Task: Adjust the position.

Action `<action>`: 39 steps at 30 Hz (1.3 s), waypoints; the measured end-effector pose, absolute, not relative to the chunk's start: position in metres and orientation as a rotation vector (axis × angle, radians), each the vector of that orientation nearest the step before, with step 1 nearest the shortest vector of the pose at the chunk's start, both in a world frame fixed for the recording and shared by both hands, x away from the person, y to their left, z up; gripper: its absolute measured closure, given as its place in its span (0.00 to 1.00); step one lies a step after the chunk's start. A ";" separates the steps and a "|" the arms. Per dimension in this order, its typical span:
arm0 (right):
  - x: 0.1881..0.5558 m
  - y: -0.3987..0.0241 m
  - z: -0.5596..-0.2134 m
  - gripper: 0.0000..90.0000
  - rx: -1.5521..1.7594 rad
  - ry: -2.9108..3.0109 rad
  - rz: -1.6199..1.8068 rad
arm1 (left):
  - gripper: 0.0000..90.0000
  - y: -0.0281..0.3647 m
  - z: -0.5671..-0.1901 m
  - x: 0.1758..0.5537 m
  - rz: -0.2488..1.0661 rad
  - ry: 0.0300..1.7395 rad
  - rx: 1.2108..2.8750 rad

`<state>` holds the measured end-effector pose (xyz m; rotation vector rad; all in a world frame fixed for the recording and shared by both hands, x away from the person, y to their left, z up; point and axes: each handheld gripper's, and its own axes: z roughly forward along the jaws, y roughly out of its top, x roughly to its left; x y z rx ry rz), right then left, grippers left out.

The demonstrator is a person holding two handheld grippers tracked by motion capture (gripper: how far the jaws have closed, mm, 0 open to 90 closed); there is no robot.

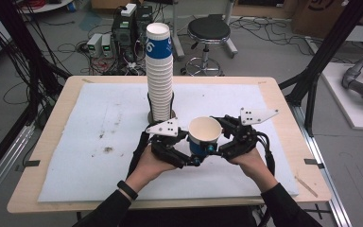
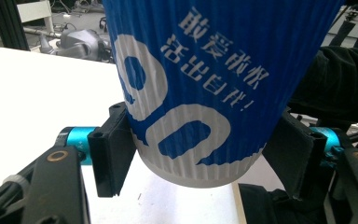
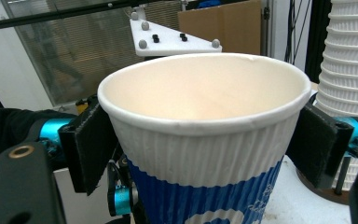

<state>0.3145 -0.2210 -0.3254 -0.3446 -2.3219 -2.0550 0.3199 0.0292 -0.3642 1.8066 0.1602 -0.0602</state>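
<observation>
The paper cup (image 1: 204, 135) hangs clear of the desk (image 1: 66, 137), upright with its mouth up, between the two pairs of fingers. The left gripper (image 1: 185, 152) has its fingers (image 2: 113, 149) clamped on the lower part of the cup wall, just above the base, one pad on each side. The right gripper (image 1: 217, 137) sits higher, its fingers (image 3: 86, 144) flanking the band just under the rim; they stand apart, and from the right gripper view I cannot tell for certain whether the pads touch the wall, so I read this pair as loose around the cup.

By its look the cup is very light and thin: ribbed paper, easily dented if squeezed hard, and weakest at mid-wall. The rolled rim and the seam round the base are the stiffer parts, so the low hold near the base seems sound, and a second hold close under the rim should deform it least. The ribbing probably gives the pads fair friction; the smooth inside would slip more.

Count: one cup between the fingers, empty inside; one tall stack of nested cups (image 1: 159, 75) in its holder beyond the fingers, too many ribs of rim to number reliably; two grippers; one white mat (image 1: 90, 142) on the desk
</observation>
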 end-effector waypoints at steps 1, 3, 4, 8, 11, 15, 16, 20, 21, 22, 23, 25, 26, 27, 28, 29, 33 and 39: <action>0.314 -0.221 -0.325 0.19 -0.347 -2.319 -2.048 | 0.33 0.029 -0.364 0.320 -0.061 0.162 1.806; 0.315 -0.221 -0.325 0.19 -0.352 -2.317 -2.054 | 0.33 0.029 -0.364 0.320 -0.061 0.161 1.807; 0.315 -0.222 -0.325 0.19 -0.352 -2.313 -2.053 | 0.33 0.029 -0.364 0.320 -0.061 0.160 1.807; 0.315 -0.222 -0.326 0.20 -0.359 -2.309 -2.048 | 0.33 0.030 -0.365 0.321 -0.061 0.161 1.809; 0.316 -0.222 -0.326 0.21 -0.356 -2.310 -2.048 | 0.33 0.030 -0.365 0.321 -0.061 0.165 1.807; 0.316 -0.222 -0.326 0.22 -0.354 -2.306 -2.054 | 0.32 0.030 -0.364 0.320 -0.062 0.165 1.801; 0.316 -0.222 -0.325 0.22 -0.356 -2.305 -2.053 | 0.32 0.030 -0.364 0.320 -0.065 0.168 1.799; 0.316 -0.223 -0.325 0.22 -0.360 -2.319 -2.054 | 0.22 0.030 -0.363 0.320 -0.067 0.185 1.786; 0.316 -0.223 -0.326 0.22 -0.357 -2.318 -2.058 | 0.21 0.030 -0.363 0.321 -0.064 0.188 1.785; 0.316 -0.224 -0.326 0.22 -0.360 -2.320 -2.055 | 0.20 0.031 -0.363 0.321 -0.063 0.196 1.784; 0.316 -0.224 -0.326 0.22 -0.360 -2.322 -2.057 | 0.18 0.031 -0.362 0.321 -0.062 0.198 1.783; 0.316 -0.225 -0.325 0.22 -0.362 -2.327 -2.061 | 0.18 0.033 -0.361 0.321 -0.054 0.204 1.779; 0.316 -0.225 -0.325 0.22 -0.365 -2.327 -2.060 | 0.17 0.034 -0.360 0.321 -0.047 0.205 1.781; 0.317 -0.226 -0.325 0.22 -0.367 -2.330 -2.063 | 0.17 0.035 -0.360 0.321 -0.040 0.207 1.785; 0.317 -0.227 -0.325 0.22 -0.368 -2.332 -2.063 | 0.17 0.036 -0.359 0.321 -0.037 0.210 1.786; 0.317 -0.227 -0.325 0.22 -0.369 -2.333 -2.068 | 0.17 0.038 -0.358 0.320 -0.031 0.212 1.784; 0.318 -0.231 -0.324 0.22 -0.380 -2.338 -2.072 | 0.17 0.046 -0.354 0.320 -0.008 0.218 1.776; 0.318 -0.234 -0.324 0.22 -0.386 -2.361 -2.079 | 0.17 0.058 -0.346 0.320 0.027 0.229 1.762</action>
